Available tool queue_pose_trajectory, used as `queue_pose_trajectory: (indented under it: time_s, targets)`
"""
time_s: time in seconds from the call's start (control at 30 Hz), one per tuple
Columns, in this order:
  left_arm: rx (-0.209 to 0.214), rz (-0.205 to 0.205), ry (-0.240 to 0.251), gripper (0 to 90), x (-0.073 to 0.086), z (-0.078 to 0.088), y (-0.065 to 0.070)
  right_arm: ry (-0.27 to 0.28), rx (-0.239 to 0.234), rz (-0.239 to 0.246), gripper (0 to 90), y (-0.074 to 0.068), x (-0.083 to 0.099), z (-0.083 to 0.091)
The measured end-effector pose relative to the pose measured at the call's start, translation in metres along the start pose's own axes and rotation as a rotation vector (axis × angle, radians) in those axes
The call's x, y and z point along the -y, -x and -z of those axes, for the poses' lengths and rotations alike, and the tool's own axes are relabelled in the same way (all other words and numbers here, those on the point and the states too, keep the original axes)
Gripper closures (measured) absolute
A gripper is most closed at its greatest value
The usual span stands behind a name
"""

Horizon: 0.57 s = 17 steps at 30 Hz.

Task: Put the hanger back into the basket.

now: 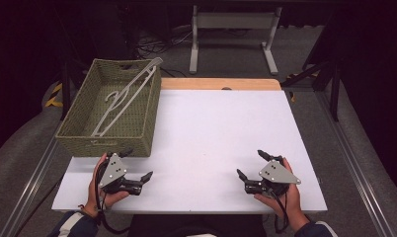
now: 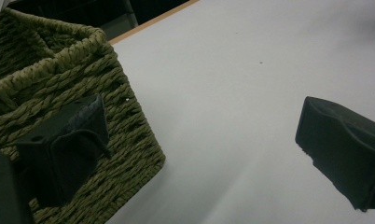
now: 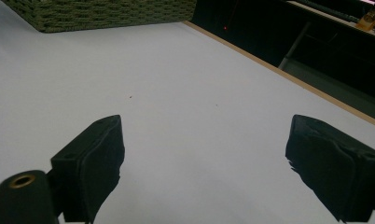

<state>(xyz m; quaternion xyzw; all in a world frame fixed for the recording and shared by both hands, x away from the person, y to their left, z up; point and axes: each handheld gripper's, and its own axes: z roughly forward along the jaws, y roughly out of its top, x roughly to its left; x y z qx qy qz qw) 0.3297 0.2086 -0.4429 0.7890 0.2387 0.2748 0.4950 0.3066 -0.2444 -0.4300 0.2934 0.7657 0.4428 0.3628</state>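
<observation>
- Our left gripper and right gripper rest low on the table, jaws spread, empty.
- The hanger lies in the basket; we'd probably reach there with the left, clearing the rim.

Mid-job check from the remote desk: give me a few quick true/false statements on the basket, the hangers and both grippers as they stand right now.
1. The woven basket sits at the table's far-left part. True.
2. The white hangers lie flat on the white tabletop. False: they rest inside the basket, with one end sticking up over its far rim.
3. The left gripper is shut on a hanger. False: its jaws are apart and hold nothing.
4. The right gripper is open, over bare tabletop. True.
5. The left gripper is close to the basket's near wall. True.
</observation>
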Motion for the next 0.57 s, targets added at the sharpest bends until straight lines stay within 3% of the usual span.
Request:
queue_pose_trajectory:
  time_s: [0.3, 0.57]
  targets:
    - [-0.007, -0.002, -0.005, 3.5, 0.0003, -0.0007, -0.0030, -0.013, 0.006, 0.016, 11.7, -0.0001, 0.0011, -0.0024]
    - [-0.014, 0.003, -0.013, 3.5, 0.0000, -0.0036, -0.0045, -0.026, 0.008, -0.003, 11.4, 0.0037, 0.0040, -0.0022]
